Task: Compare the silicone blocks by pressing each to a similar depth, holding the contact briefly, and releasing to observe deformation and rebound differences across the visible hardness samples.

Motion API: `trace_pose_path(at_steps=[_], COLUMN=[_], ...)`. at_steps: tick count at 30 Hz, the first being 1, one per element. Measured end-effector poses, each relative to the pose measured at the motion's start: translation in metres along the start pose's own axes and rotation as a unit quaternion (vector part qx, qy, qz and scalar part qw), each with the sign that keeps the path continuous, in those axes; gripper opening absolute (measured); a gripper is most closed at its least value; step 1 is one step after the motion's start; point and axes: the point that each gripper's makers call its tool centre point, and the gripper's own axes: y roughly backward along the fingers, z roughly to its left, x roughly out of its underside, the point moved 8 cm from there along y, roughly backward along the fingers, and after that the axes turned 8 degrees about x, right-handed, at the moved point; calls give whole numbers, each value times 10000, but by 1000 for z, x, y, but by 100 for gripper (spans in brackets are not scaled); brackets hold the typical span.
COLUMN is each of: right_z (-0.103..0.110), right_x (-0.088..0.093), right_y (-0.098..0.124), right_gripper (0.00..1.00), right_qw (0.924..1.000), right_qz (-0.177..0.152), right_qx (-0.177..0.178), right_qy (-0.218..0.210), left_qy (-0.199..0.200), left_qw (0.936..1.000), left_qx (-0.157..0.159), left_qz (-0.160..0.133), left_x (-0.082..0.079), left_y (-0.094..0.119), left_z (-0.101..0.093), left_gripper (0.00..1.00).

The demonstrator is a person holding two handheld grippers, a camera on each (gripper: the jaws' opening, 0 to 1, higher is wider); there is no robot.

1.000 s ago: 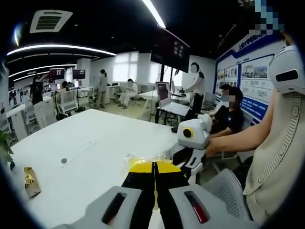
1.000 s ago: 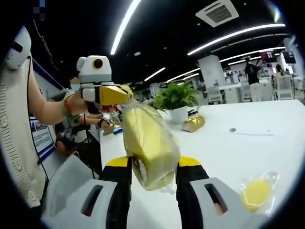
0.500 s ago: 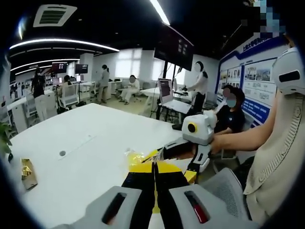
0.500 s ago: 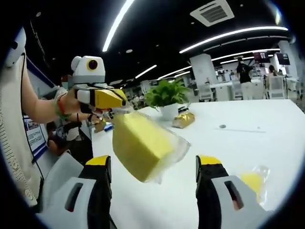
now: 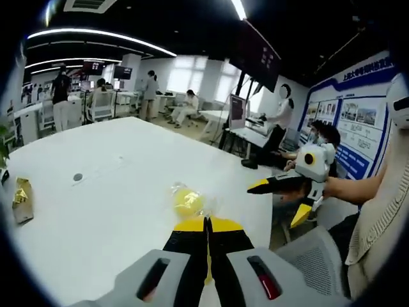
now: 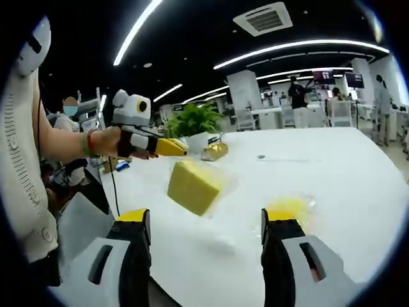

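Right gripper view: bagged yellow block (image 6: 193,186) hangs tilted, corner-down.

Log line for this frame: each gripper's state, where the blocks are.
left gripper: shut on bagged yellow block, held above white table | right gripper: open, holding nothing | second bagged yellow block: lying on table
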Motion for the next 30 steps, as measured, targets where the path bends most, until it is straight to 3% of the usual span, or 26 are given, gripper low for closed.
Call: trace_pose_path(at_steps=[8, 10, 14, 19, 22, 30], right_z=[-15, -18, -21, -24, -24, -24], right_x=[16, 19, 20, 24, 30, 39], right_y=[13, 15, 16, 13, 9, 4], right_gripper=[68, 67, 67, 67, 66, 66], right_qw=[9979, 9975, 9966, 9956, 9948, 9933], right_qz=[276, 338, 349, 370, 455, 664], right_qx=[422, 478, 574, 641, 621, 611], right_qy=[-413, -402, -477, -575, -670, -717], left_qy=[599, 831, 737, 748, 1192, 1449], left_qw=[9982, 9960, 9962, 9934, 9878, 9814], left_qx=[-66, -124, -389, -857, -992, -1214], left_qz=[-70, -316, -273, -112, -114, 344], left_x=[22, 17, 15, 20, 32, 63], left_y=[-23, -22, -16, -10, -11, -19], left_z=[25, 32, 53, 89, 113, 142], left_gripper=[0, 0, 0, 0, 0, 0])
